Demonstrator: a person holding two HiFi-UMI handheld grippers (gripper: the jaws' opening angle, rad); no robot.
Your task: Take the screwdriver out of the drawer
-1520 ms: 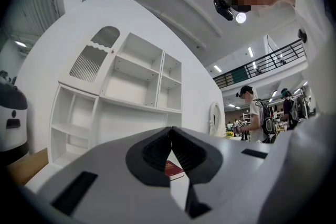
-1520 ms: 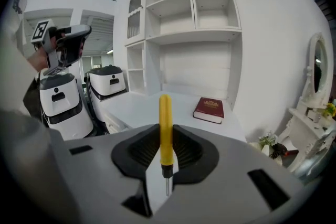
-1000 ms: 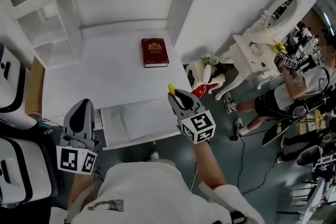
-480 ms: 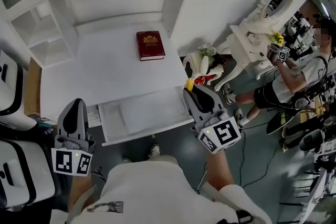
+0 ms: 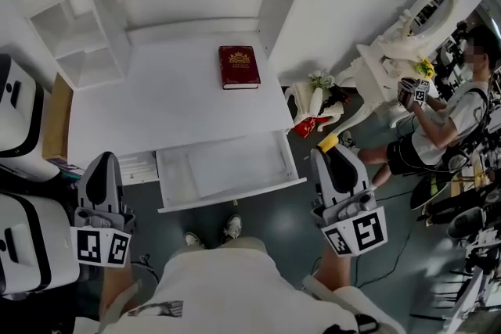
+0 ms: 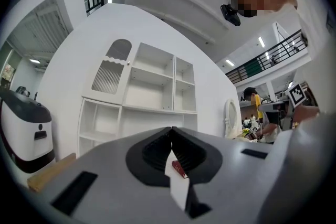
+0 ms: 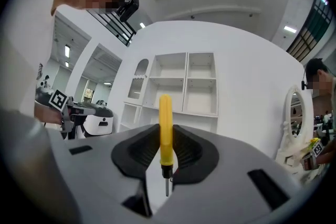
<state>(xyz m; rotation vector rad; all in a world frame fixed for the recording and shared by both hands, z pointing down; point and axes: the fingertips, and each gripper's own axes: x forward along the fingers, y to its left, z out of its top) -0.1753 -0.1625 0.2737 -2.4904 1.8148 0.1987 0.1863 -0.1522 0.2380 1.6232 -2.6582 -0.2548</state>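
The right gripper (image 7: 166, 140) has its jaws nearly together, clamped on the smooth yellow handle of the screwdriver (image 7: 165, 123). It is outside the open white drawer (image 5: 235, 196), at its 3 o'clock. The left gripper (image 6: 171, 139), at the drawer's 9 o'clock, is closed and empty. At the drawer's 12 o'clock lies a red book (image 5: 239, 67) whose gold cover print is unreadable.

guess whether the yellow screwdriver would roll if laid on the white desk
Probably yes: the screwdriver has a round, smooth-looking handle, and the desk top looks flat and smooth. It likely feels stiff and light: the right hand-held gripper pinches only its handle, and the shaft shows no bend.
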